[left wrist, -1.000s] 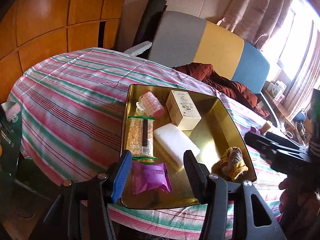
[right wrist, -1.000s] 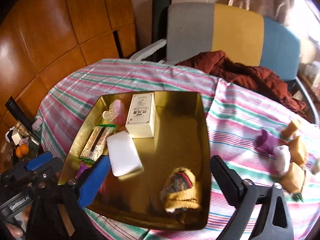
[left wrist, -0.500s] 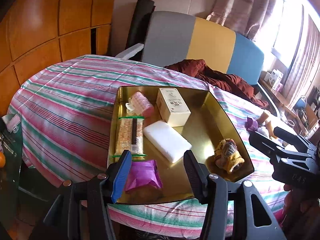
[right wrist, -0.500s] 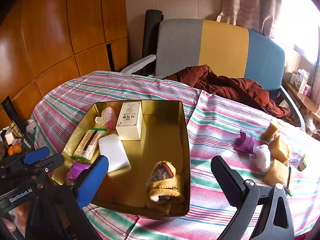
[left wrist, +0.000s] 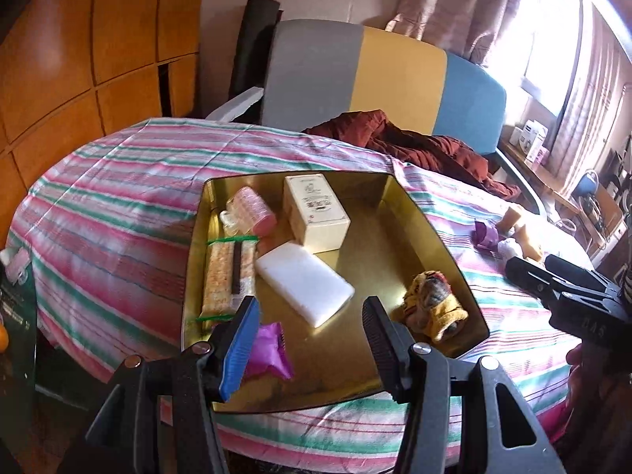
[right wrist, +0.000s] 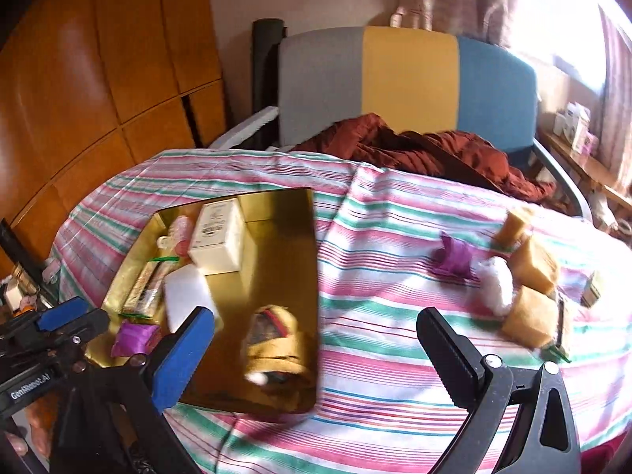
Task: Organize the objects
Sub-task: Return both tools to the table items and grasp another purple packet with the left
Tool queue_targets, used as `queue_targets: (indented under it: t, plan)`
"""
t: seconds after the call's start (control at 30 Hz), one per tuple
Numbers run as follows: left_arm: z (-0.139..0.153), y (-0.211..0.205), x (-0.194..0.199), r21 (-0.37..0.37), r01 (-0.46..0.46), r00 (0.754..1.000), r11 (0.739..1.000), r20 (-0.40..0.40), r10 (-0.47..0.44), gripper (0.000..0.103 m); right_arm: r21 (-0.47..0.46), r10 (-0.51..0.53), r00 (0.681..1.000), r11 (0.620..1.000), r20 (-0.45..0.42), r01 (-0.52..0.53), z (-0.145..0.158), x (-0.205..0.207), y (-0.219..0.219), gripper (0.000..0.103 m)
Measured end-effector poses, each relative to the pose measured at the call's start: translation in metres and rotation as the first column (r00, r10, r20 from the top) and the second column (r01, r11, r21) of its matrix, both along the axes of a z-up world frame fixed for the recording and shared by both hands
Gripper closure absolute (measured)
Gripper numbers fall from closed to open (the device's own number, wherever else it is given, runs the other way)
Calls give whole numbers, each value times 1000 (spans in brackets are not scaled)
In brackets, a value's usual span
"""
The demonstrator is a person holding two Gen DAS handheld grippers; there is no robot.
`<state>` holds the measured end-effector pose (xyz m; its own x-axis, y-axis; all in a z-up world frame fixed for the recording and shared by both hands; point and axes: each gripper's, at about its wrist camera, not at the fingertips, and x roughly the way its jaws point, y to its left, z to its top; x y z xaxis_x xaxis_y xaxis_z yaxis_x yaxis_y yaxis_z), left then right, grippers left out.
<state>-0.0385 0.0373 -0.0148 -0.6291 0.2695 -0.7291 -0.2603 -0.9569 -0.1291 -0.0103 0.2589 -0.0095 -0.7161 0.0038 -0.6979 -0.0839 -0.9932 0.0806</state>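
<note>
Both empty claws have swung rightward: left claw (left wrist: pixel 308 339) gapes over the gold tray (left wrist: pixel 430 233), right claw (right wrist: pixel 316 355) gapes over striped bench (right wrist: pixel 375 316).

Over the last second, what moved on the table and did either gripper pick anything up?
Both grippers drew back from the gold tray; the right gripper swung right toward the loose items on the striped cloth. Neither the right nor the left gripper took or released anything; both are open and empty. The tray's contents stayed put.
</note>
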Motion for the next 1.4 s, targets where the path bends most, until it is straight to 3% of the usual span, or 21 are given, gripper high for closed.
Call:
queue_targets:
  t: [0.43, 0.6, 0.77, 0.87, 0.97, 1.17, 1.4]
  plan:
    - [18, 66, -12, -11, 166, 986, 986, -26, -167, 48, -25, -254, 965, 966, 65, 256, 6, 11, 142, 0]
    - [23, 102, -21, -26, 243, 970, 970, -16, -244, 48, 13, -375, 927, 927, 24, 375, 18, 16, 200, 0]
    - [25, 143, -28, -54, 305, 952, 951, 0, -305, 48, 48, -470, 882, 881, -10, 470, 11, 22, 249, 0]
    - [23, 167, -34, -33, 340, 940, 940, 32, -339, 48, 31, -546, 838, 837, -15, 546, 0, 32, 275, 0]
    - [18, 195, -42, -35, 362, 931, 931, 57, -360, 49, -16, -596, 802, 802, 36, 597, -12, 37, 297, 0]
    - [2, 254, -59, -22, 406, 907, 913, 134, -400, 49, -104, -591, 805, 798, 59, 593, -15, 42, 305, 0]
    - [-22, 311, -84, -60, 414, 899, 908, 186, -397, 49, -168, -570, 818, 801, 80, 575, -18, 42, 304, 0]
